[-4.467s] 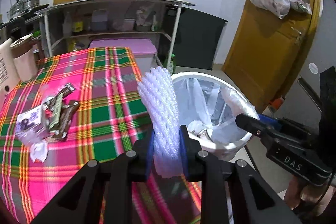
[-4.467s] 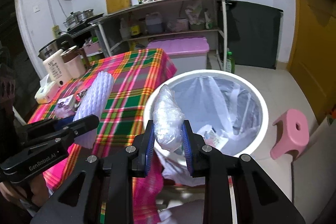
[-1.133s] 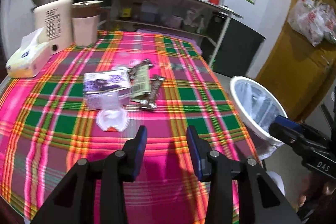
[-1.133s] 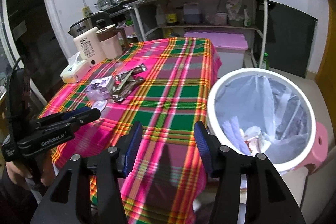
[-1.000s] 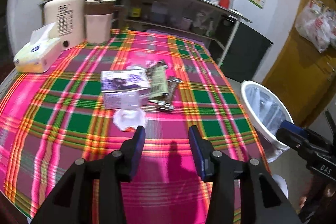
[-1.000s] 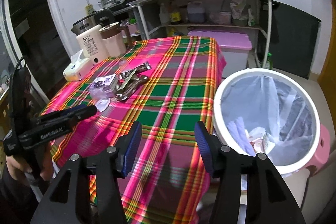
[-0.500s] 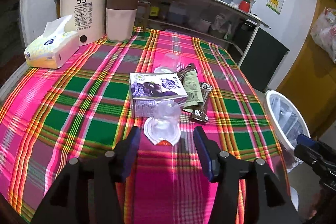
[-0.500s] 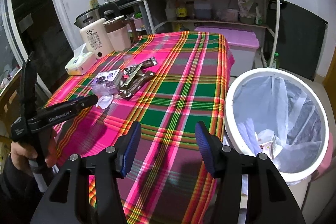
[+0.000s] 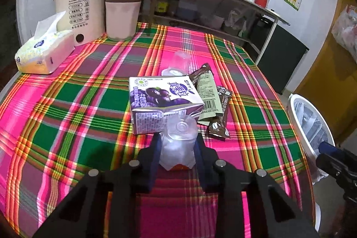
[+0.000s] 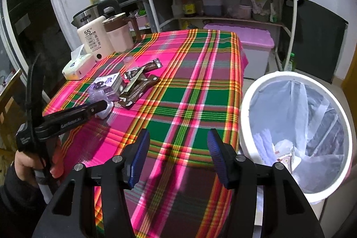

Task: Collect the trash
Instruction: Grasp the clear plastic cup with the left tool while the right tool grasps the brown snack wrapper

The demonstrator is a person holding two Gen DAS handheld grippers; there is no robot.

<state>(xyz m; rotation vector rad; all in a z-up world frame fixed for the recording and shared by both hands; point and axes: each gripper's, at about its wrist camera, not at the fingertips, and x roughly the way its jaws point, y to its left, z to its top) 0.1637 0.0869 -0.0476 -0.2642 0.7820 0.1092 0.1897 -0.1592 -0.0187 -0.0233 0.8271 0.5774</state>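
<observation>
Near the table (image 9: 67,108) edge, left tool (image 9: 177,146) just closed on a clear plastic cup (image 9: 178,139), pads apparently pressing its thin walls. Could crumple or slip out under the squeeze, or nudge the juice carton (image 9: 162,102) touching it. Right tool (image 10: 176,148) open, empty. Beside the table, white bin (image 10: 250,104), lined, already holding a few scraps at the bottom.

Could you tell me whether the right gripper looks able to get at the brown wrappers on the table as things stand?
Probably yes: the right gripper is open and empty, only bare tablecloth lies before the brown wrappers, and the left gripper sits off beside them.
</observation>
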